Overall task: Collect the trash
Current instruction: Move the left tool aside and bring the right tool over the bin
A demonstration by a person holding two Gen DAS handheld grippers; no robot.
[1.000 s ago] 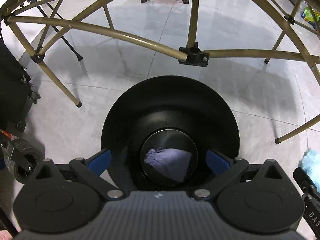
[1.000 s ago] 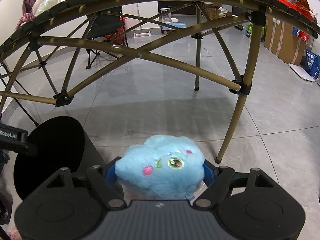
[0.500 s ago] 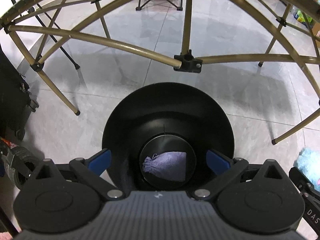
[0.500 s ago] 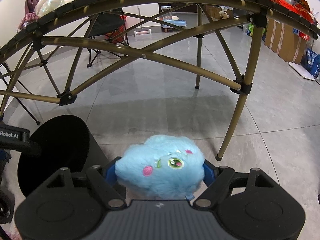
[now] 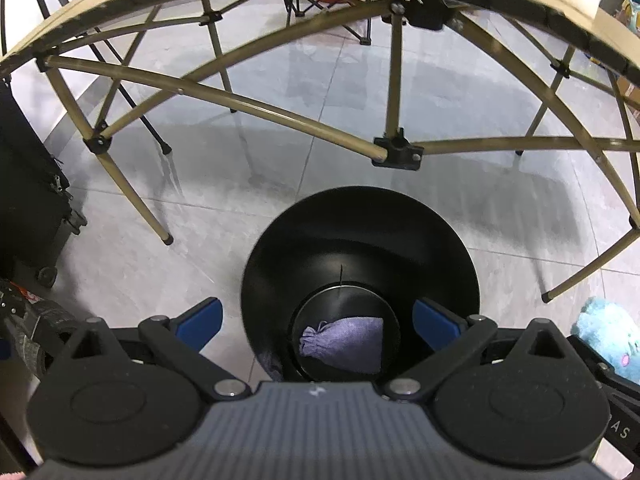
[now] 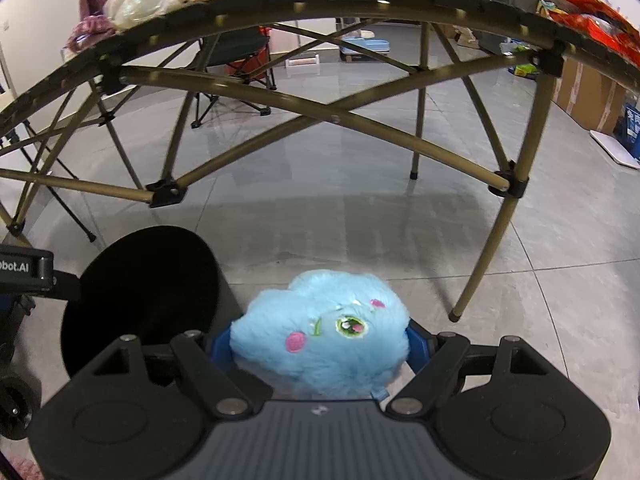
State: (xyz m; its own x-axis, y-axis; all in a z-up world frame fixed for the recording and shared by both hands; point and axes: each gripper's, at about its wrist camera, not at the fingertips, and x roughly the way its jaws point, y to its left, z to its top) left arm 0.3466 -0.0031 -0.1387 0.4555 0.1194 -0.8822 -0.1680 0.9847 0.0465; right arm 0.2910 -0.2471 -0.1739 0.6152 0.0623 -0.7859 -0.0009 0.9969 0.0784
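A black round bin (image 5: 360,216) stands on the grey tile floor beside a folding table, with a purple cloth pouch (image 5: 344,344) lying at its bottom. My left gripper (image 5: 318,318) hangs open above the bin's mouth, its blue pads spread wide with nothing between them. In the right wrist view my right gripper (image 6: 320,340) is shut on a fluffy light-blue plush toy (image 6: 320,336), held just right of the bin (image 6: 140,292). The toy (image 5: 608,332) also shows at the right edge of the left wrist view.
Tan table legs and crossed struts (image 6: 516,216) span the floor just beyond the bin. A black suitcase (image 5: 28,184) stands at the left. On the tabletop edge lie a clear wrapper (image 6: 136,0) and red packets (image 6: 584,12). Cardboard boxes (image 6: 588,96) and a folding chair (image 6: 240,52) stand farther off.
Both grippers have risen a little, so the bin looks smaller and the tabletop edge comes into view. The purple pouch has settled flat in the bin. The plush toy stays gripped.
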